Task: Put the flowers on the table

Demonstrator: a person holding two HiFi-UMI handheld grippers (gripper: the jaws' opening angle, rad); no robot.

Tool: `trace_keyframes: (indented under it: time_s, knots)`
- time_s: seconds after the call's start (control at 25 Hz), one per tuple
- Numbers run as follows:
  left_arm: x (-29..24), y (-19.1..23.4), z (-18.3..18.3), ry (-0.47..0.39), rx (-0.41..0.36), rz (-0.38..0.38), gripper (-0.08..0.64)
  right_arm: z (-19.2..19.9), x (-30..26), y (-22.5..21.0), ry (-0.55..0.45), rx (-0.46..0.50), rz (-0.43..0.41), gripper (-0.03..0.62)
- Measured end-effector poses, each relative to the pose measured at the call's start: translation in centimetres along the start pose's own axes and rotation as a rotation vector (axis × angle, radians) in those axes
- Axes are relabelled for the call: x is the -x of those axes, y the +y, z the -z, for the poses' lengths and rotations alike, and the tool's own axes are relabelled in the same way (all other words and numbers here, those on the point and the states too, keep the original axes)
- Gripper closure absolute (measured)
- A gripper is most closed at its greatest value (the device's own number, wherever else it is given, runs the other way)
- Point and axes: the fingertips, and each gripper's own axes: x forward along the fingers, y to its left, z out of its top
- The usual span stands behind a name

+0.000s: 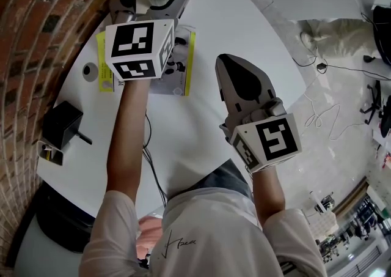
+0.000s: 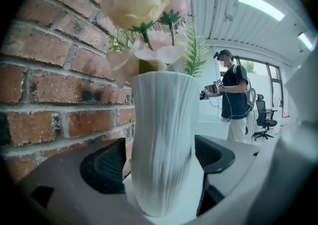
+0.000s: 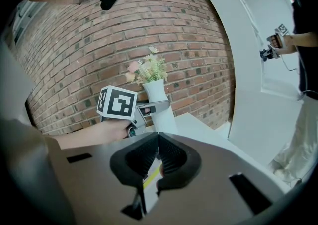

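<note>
Flowers (image 2: pixel 144 5) stand in a white vase (image 2: pixel 161 139) pinched by your left gripper (image 2: pixel 160 159) at the table's (image 1: pixel 201 123) far edge. Keep it upright and release slowly. Your right gripper (image 3: pixel 156 157) hangs pressed together, empty.

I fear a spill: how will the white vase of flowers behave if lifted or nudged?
The vase is tall and slim with flowers spreading above its mouth, so it probably tips easily. Its ribbed wall looks hard: likely stiff, perhaps breakable, and the ribs may aid grip.
</note>
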Motion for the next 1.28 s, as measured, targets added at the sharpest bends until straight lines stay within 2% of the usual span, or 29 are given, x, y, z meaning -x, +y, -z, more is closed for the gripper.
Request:
trace_keyframes:
  time_s: [0.64,0.76,1.04,1.28]
  knots:
    - [3.7,-1.2,-0.4,0.003,0.007,0.003,0.138,-1.0,1.3,1.0,-0.031,0.012,-0.006,0.568]
    - [4.6,-1.3,-0.8,-0.017,-0.009,-0.014,0.172,-1.2,1.6,1.1,-0.035,0.014,-0.007,0.568]
    - [6.5,-1.3,-1.3,-0.029,0.047,-0.020,0.220,-1.3,1.9,1.8,-0.022,0.007,-0.020,0.568]
    - [8.0,-2.1,-1.5,-0.028,0.053,-0.028,0.264,-2.6,2.3,2.5,-0.052,-0.007,-0.040,0.568]
